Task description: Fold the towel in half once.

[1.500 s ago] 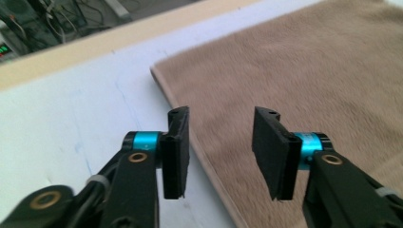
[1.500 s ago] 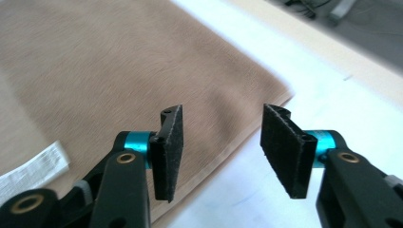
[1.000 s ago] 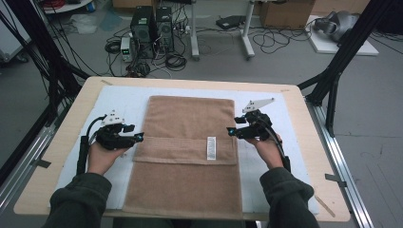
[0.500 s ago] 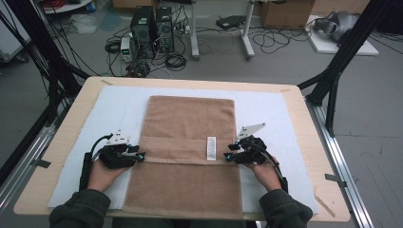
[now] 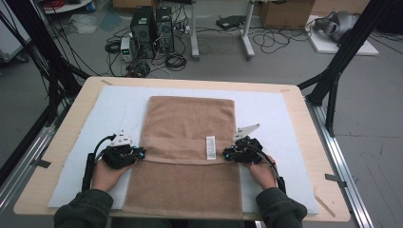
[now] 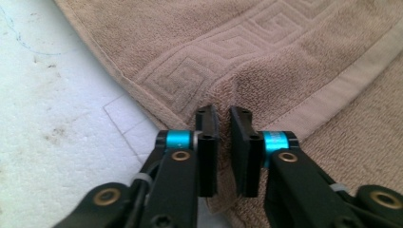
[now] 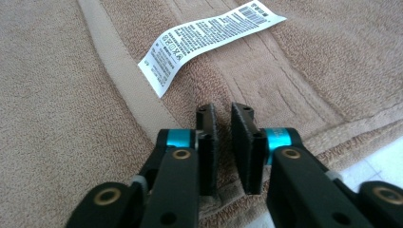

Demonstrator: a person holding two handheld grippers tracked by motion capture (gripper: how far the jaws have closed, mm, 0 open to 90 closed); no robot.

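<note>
Grey floor behind the bench (image 5: 304, 102) carries computer towers (image 5: 152, 23) and tangled cables (image 5: 280, 38) at the upper frame. A white foam mat (image 5: 271, 114) covers the wooden top. At frame centre lies a brown towel (image 5: 190, 123), folded, its white label (image 5: 210, 147) near the right edge. The left gripper (image 5: 141, 153) and right gripper (image 5: 226, 154) have just been closing; each pinches the towel's fold edge.
</note>
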